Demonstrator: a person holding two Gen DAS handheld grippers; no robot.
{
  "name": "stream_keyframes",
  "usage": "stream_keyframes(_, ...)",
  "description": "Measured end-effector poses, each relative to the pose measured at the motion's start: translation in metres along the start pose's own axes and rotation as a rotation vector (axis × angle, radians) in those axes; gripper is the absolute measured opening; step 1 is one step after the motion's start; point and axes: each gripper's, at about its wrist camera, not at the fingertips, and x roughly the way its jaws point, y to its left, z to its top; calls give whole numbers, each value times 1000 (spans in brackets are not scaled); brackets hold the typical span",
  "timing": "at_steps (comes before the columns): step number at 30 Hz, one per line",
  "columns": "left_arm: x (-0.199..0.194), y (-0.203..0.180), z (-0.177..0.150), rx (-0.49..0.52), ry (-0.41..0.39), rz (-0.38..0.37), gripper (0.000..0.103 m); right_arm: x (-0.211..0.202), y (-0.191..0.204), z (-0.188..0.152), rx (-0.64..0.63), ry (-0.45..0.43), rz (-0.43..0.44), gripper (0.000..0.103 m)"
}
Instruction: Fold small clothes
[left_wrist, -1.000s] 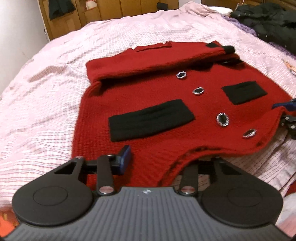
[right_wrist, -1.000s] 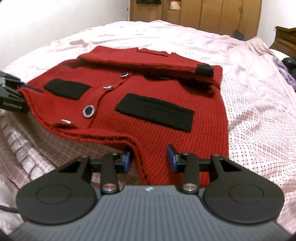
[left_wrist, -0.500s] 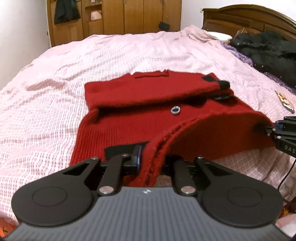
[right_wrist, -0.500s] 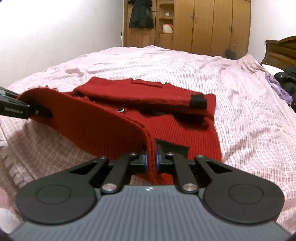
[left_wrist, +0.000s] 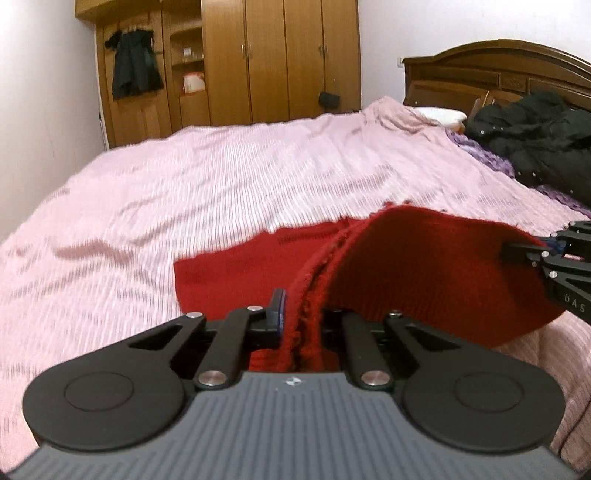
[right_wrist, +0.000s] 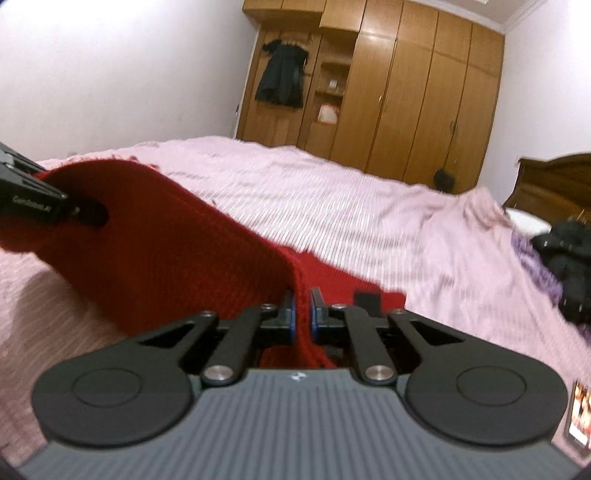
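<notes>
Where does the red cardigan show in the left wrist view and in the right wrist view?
Left wrist: red cardigan lower centre-right, hem pinched in the left gripper.
Right wrist: it spans left to lower centre, hem pinched in the right gripper.
Shared landmark: wooden wardrobe beyond the bed, top of both.

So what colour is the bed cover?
Pale pink bed cover with fine stripes, clearest in the left wrist view.

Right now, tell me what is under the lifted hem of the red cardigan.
Under the lifted hem only the rest of the red cardigan on the pink bedspread shows. The raised flap covers whatever lies farther beneath it.
</notes>
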Motion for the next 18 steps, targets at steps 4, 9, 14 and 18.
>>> stream_keyframes(4,26,4,18,1,-15,20,9,27,-9,17,12,-21,-22,9)
stream_keyframes(9,61,12,47,3,-28,27,9,60,-15,34,-27,-45,-77,9)
stream_keyframes(14,97,20,76,19,-33,21,9,93,-20,50,-56,-82,-156,6)
stream_keyframes(18,139,20,78,41,10,23,9,126,-20,46,-73,-46,-160,6)
